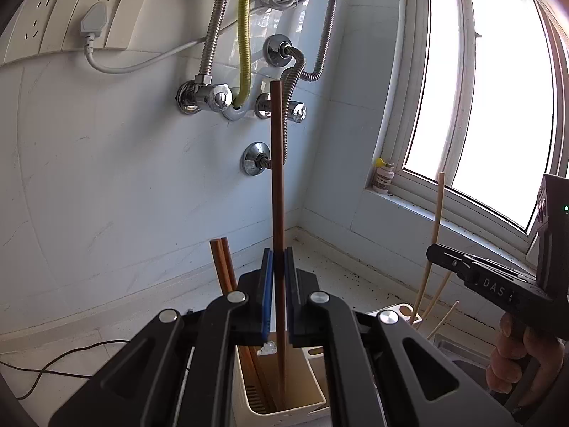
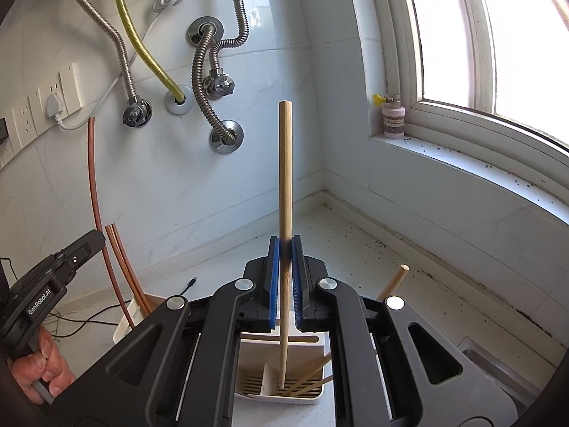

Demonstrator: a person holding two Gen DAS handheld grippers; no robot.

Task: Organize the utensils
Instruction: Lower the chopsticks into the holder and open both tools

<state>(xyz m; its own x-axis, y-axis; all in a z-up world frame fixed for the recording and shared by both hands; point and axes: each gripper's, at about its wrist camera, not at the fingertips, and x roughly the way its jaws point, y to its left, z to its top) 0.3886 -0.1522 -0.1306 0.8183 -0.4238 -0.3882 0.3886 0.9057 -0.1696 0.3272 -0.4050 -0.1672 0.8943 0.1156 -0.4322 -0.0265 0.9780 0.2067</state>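
Observation:
My left gripper [image 1: 279, 259] is shut on a dark brown chopstick [image 1: 277, 178], held upright with its tip down inside a cream holder [image 1: 313, 405]. Two more brown chopsticks [image 1: 222, 263] lean in that holder. My right gripper [image 2: 284, 249] is shut on a light bamboo chopstick [image 2: 285, 178], upright, tip down in a white slotted holder [image 2: 313, 396] that has other bamboo chopsticks [image 2: 309, 373] lying in it. The right gripper also shows at the right of the left wrist view [image 1: 487, 277], the left gripper at the left of the right wrist view [image 2: 57, 277].
The holders stand on a pale counter [image 2: 355, 235] in a corner. Metal hoses and valves [image 1: 213, 96] and a yellow hose [image 1: 245, 35] hang on the tiled wall. Wall sockets [image 1: 71, 21] sit left, a window sill with a small bottle [image 2: 393, 117] right, a sink edge [image 2: 505, 363] lower right.

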